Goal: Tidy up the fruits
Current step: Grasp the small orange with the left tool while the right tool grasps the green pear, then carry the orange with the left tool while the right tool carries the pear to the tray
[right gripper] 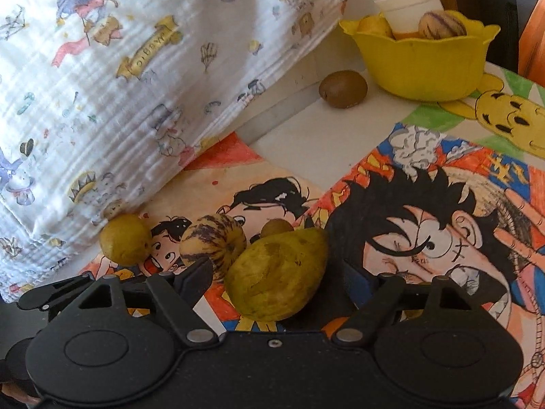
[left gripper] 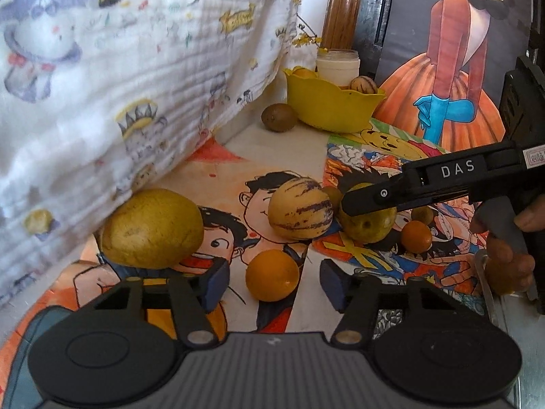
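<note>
Left tool [left gripper: 274, 281] sits low over the surface [left gripper: 282, 150], fingers apart w/ a small orange fruit [left gripper: 272, 274] between them; pads not touching it. Just left of that tool, a big yellow-green round fruit [left gripper: 152, 228] rests against the hanging printed cloth [left gripper: 136, 68].

Right tool [right gripper: 277, 272] straddles a yellow-green pear-shaped fruit [right gripper: 277, 277], fingers apart on either side; can't tell if the pads actually press it, looks like gaps remain. In the left wrist view that tool's black finger [left gripper: 371, 201] crosses over the top of the same fruit, and a hand [left gripper: 507, 255] grips its handle at far right.

Between the two: a striped yellow-purple fruit [left gripper: 300, 208], touching or nearly touching the pear-shaped one. Two small orange fruits [left gripper: 416, 236] lie just right of it, on the cartoon drawings [right gripper: 425, 238] covering the surface.

Far back: yellow scalloped bowl [right gripper: 422, 64] holding another striped fruit [right gripper: 442, 25] + a yellow one; white jar [right gripper: 407, 3] behind it. A kiwi [right gripper: 343, 89] lies on the surface just beside the bowl, not in it
</note>
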Demonstrator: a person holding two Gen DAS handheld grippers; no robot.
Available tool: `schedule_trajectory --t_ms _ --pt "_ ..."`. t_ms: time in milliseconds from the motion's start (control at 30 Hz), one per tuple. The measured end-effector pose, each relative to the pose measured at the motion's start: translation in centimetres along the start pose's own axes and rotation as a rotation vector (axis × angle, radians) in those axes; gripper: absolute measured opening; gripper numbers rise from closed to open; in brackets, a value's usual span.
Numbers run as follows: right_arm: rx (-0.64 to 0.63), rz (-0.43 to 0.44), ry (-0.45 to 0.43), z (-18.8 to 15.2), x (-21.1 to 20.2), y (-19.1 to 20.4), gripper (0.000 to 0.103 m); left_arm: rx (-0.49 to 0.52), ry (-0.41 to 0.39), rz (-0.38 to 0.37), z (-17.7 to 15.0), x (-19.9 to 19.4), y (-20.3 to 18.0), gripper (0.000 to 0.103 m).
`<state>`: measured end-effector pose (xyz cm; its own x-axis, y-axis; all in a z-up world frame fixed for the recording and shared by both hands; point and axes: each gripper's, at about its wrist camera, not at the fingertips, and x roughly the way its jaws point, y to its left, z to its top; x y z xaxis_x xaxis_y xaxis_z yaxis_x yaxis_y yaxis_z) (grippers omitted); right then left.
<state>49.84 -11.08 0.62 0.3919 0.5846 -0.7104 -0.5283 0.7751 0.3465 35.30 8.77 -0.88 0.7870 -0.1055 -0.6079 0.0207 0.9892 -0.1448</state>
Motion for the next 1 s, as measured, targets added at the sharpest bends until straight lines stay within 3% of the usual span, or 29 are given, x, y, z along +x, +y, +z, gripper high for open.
schedule_trajectory --t_ms 100,400,500,1000 --pt "0.005 -0.004 0.007 -0.2 0.4 -0.1 0.076 -0.008 0.004 -0.003 -0.1 0.3 0.1 0.056" --pt "0.054 0.032 -0.011 -0.1 0.6 -0.5 0.072 -0.019 0.007 -0.005 0.0 0.6 0.1 0.038" --pt "0.062 0.028 -0.021 -0.2 0.4 -0.5 0.064 -0.027 0.007 -0.007 0.0 0.6 0.1 0.037" --pt "0.11 0.019 -0.045 -1.7 -1.1 0.1 0.061 -0.058 -0.011 0.016 0.2 -1.4 -0.2 0.036"
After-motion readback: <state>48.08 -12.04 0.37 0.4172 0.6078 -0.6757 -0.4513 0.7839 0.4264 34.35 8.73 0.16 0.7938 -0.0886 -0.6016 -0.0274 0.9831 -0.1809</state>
